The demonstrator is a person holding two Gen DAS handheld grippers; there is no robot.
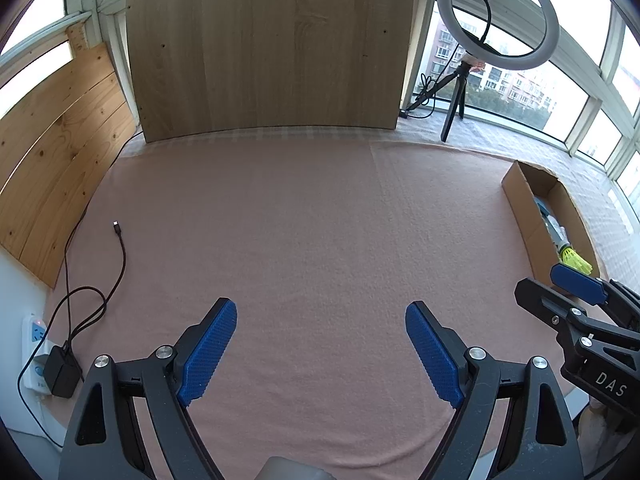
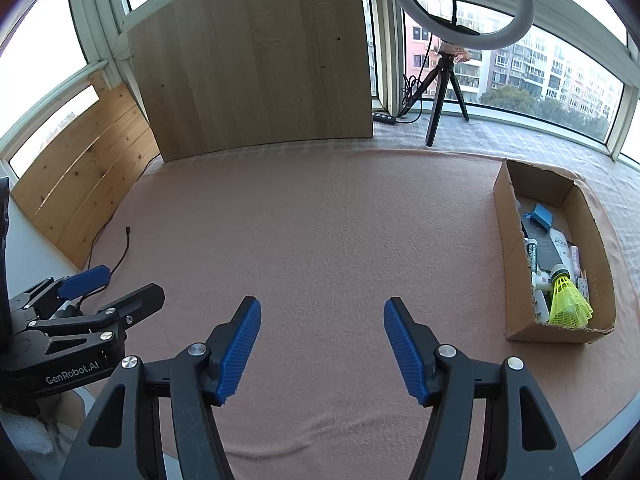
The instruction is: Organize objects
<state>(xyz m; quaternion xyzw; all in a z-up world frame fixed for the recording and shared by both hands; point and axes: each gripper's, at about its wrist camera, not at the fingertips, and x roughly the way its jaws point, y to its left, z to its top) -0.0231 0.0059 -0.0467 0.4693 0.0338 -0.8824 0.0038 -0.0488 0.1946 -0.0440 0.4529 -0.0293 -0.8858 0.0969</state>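
Your left tool [image 1: 320, 320] hangs over the pink cloth [image 1: 300, 220] that covers the worktop, its blue pads spread wide with nothing between them. Your right tool [image 2: 322, 318] sits just beside it, its jaws parted a little less and likewise empty; both point down at bare cloth. The things being organized lie in the cardboard box [image 2: 506, 248] on the right side of the worktop, well apart from either tool. In that box you can see a yellow shuttlecock [image 2: 568, 300] at the near end, leaning with its cork up, a blue piece [image 2: 540, 216] toward the far end, and between them a crowd of tubes and packets too small to name. From the left wrist view only the shuttlecock's yellow skirt and a sliver of the contents show over the box wall. A black cable [image 1: 120, 252] trails across the left edge of the cloth, its free plug lying on the fabric, and runs back to a black charger [image 1: 60, 372] seated in a white power strip [image 1: 34, 356]. Behind the worktop stands a wooden board [image 1: 268, 48], and to its right a ring light [image 1: 498, 16] on a small tripod by the window.
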